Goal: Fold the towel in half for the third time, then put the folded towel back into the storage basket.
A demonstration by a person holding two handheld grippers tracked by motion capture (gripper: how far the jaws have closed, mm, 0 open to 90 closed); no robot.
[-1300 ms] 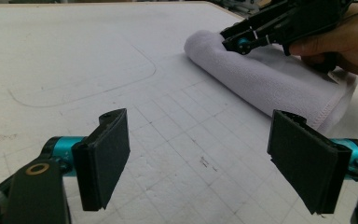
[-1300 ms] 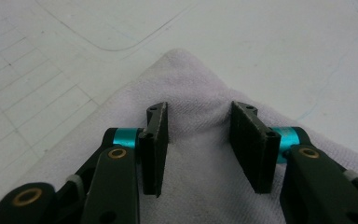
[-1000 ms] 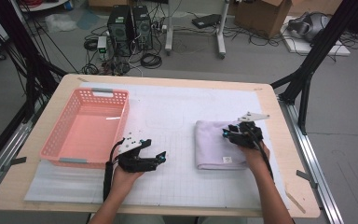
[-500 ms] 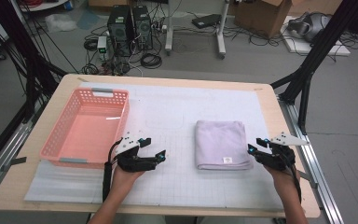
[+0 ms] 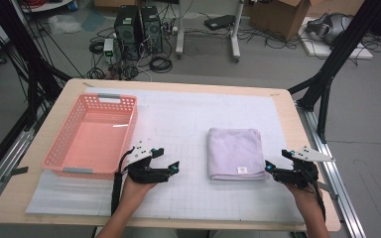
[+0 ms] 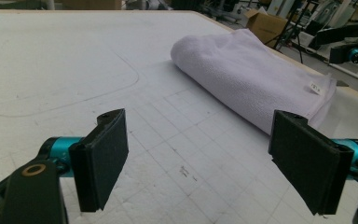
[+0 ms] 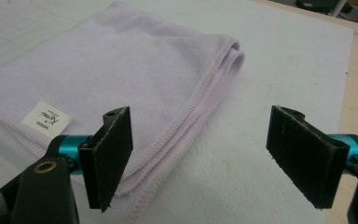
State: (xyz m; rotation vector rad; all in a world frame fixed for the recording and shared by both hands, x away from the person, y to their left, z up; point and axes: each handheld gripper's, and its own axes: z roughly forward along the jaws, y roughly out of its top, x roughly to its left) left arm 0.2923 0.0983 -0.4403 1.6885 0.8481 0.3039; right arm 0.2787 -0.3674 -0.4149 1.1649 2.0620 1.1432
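On the white mat (image 5: 188,124) covering the table (image 5: 283,101), the folded lilac towel (image 5: 235,153) lies right of centre, its long axis running away from the person, with the pink basket (image 5: 92,136) well apart at the left. The towel sits between the two hands, but much closer to the right gripper (image 5: 273,171), which lies just beside its near right corner; the left gripper (image 5: 171,168) rests farther off, roughly midway between basket and towel. In the right gripper view the right gripper (image 7: 205,158) stands wide, its jaws having just been opening, and nothing is pinched: the towel's (image 7: 98,70) stitched corner runs past the left pad while bare mat lies under the gap. The left gripper (image 6: 205,158) is likewise wide and empty, with the towel (image 6: 247,79) ahead and to its right. Judging from this, the right hand is better placed for a grab at that corner. The small white label (image 7: 46,119) near the hem is too blurred to read, and how many layers the fold holds cannot be made out.
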